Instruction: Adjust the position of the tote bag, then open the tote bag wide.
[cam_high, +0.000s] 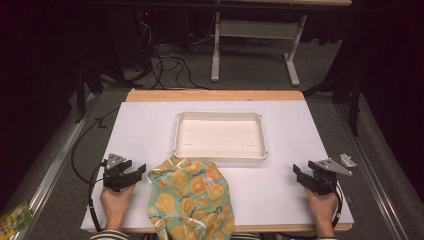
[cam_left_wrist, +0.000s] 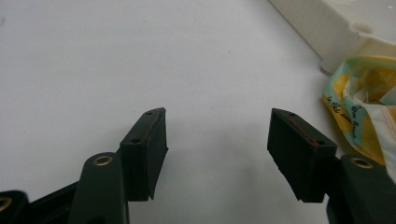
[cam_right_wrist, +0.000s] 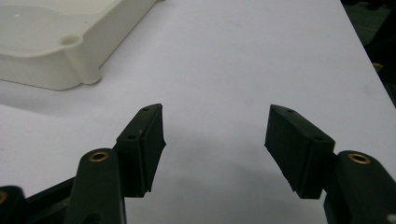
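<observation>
A crumpled cloth bag (cam_high: 189, 197) printed with orange slices on pale green lies at the table's near edge, just in front of a white tray (cam_high: 220, 155). My left gripper (cam_high: 134, 174) rests left of the bag, jaws open over bare table. In the left gripper view its open gripper (cam_left_wrist: 217, 133) has nothing between the jaws, with the bag (cam_left_wrist: 359, 109) at the right and the tray's corner (cam_left_wrist: 327, 32) beyond. My right gripper (cam_high: 299, 176) sits at the near right, open and apart from both. In the right gripper view its gripper (cam_right_wrist: 215, 128) frames bare table, the tray (cam_right_wrist: 60, 42) at upper left.
The white table top (cam_high: 145, 130) has a wooden strip along its far edge. A small grey bracket (cam_high: 347, 160) lies at the right edge. Cables and a white stand's legs (cam_high: 292, 65) sit on the floor beyond. A green packet (cam_high: 14, 216) lies on the floor at left.
</observation>
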